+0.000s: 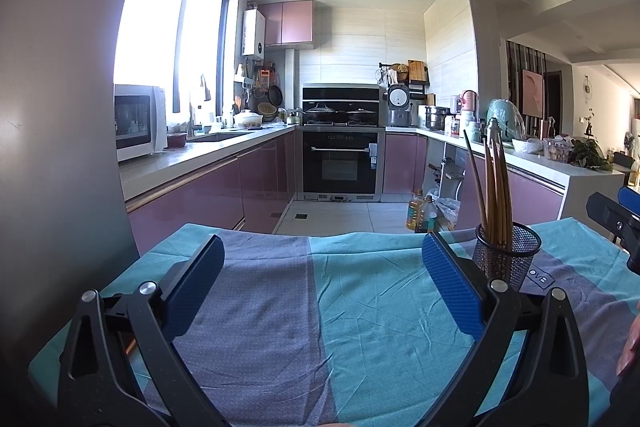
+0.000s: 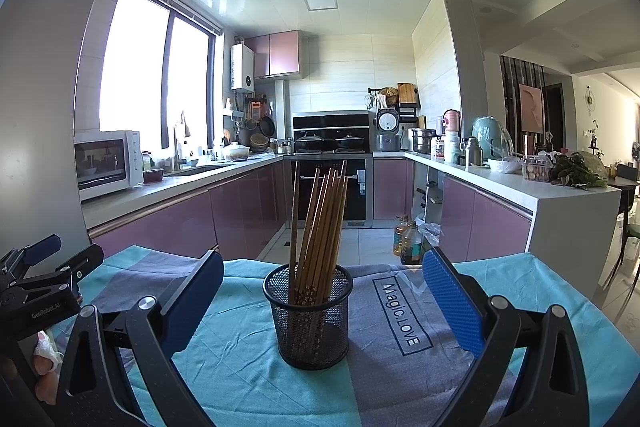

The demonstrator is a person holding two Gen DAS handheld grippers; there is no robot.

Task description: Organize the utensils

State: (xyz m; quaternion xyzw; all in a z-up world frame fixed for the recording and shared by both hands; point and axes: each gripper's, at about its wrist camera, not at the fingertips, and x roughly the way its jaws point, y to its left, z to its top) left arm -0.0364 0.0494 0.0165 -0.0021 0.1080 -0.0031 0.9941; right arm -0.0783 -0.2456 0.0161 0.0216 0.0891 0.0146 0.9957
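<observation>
A teal and grey striped cloth [image 2: 248,379] covers the table under both grippers, its printed "Magic.LOVE" label readable only in the right wrist view, just inside the right-hand jaw; the left wrist view catches only the label's last letters.

The right gripper [image 2: 323,281] is released, its blue-padded jaws spread wide with nothing between the pads. One black mesh cup [image 2: 308,327] stands upright on the cloth between those jaws, slightly nearer the left one and touching neither. It holds a bundle of brown chopsticks [image 2: 320,223], roughly ten, leaning together towards the right, patterned ends down; an exact count is hard since they overlap.

The left gripper [image 1: 324,261] is likewise released, jaws wide apart over bare cloth. From its view the same cup [image 1: 506,255] sits outside and just beyond the right-hand jaw, partly hidden by it, with the chopsticks [image 1: 496,187] rising above.

Each view shows part of the other gripper at its edge. Two oil bottles [image 2: 407,241] stand on the floor past the table.
</observation>
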